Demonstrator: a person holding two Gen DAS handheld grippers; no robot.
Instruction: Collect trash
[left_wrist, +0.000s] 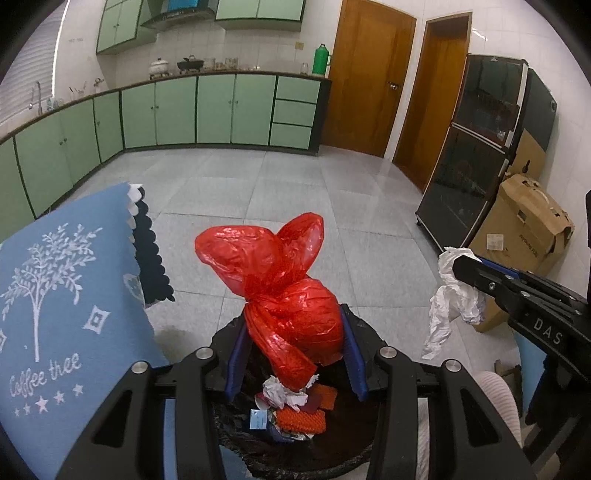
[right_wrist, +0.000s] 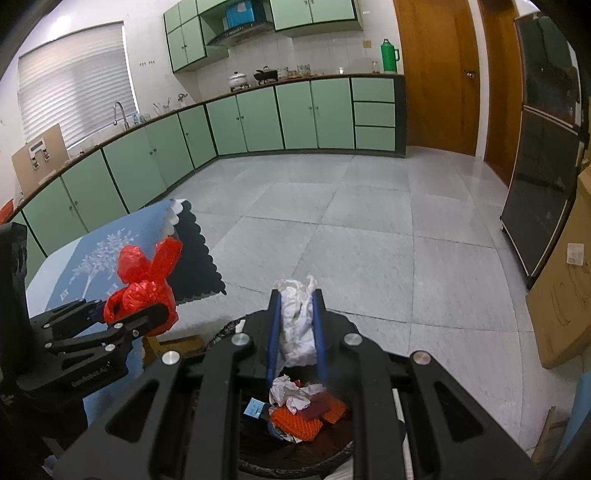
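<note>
My left tongs (left_wrist: 295, 354) are matt black plastic with bright metal pivot bolts and blue rubbery pads, pressed on a knotted red bag of thin, crinkled, glossy plastic film (left_wrist: 291, 295). My right tongs (right_wrist: 295, 332), of the same make, pinch a crumpled wad of white tissue paper (right_wrist: 297, 321), soft and matt. The black-lined bin (left_wrist: 354, 424) below holds creased paper scraps and orange knobbly mesh. The blue tablecloth (left_wrist: 62, 295) looks woven and matt; the grey floor tiles (left_wrist: 295, 184) shine smooth.
</note>
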